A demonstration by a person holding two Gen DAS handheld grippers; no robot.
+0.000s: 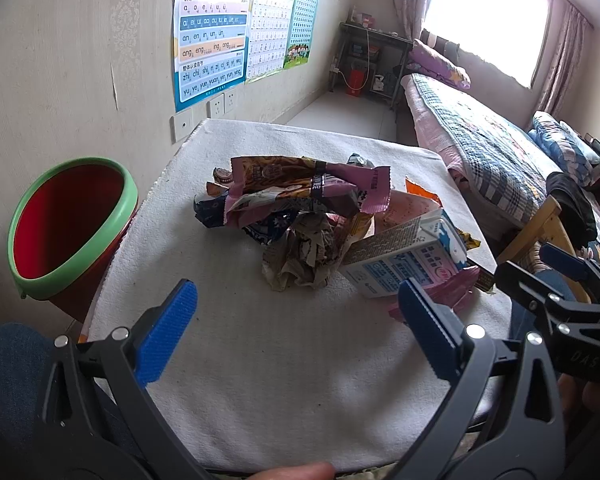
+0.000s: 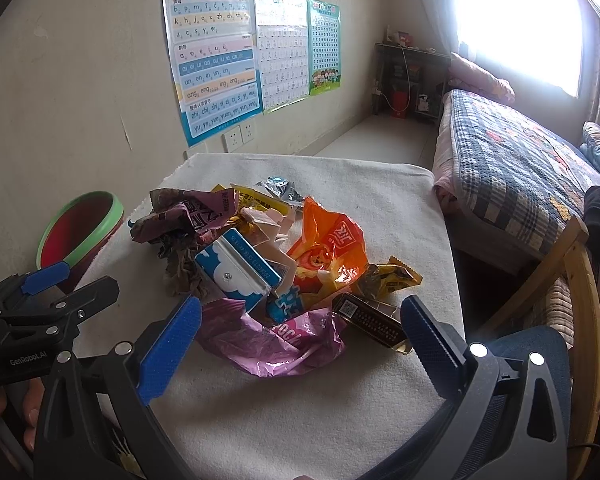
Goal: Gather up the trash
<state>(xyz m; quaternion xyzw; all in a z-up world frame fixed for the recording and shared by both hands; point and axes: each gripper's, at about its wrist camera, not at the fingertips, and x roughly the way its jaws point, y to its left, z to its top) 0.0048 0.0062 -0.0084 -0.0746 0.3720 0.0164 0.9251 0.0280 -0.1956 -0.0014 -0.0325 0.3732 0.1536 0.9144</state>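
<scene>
A pile of trash lies on the white-clothed table (image 1: 260, 360): a purple wrapper (image 1: 308, 188), crumpled brown paper (image 1: 304, 256) and a white-blue milk carton (image 1: 408, 264). The right wrist view also shows the carton (image 2: 236, 272), an orange bag (image 2: 328, 252), a pink bag (image 2: 276, 340) and a dark wrapper (image 2: 372, 320). A red bin with a green rim (image 1: 60, 224) stands left of the table. My left gripper (image 1: 296, 312) is open and empty, short of the pile. My right gripper (image 2: 300, 332) is open and empty, its fingers either side of the pink bag.
A bed with a plaid quilt (image 2: 520, 172) runs along the right. A wooden chair (image 2: 580, 300) stands at the table's right edge. Posters (image 2: 216, 64) hang on the wall behind, and a dark shelf (image 2: 408, 80) stands in the far corner.
</scene>
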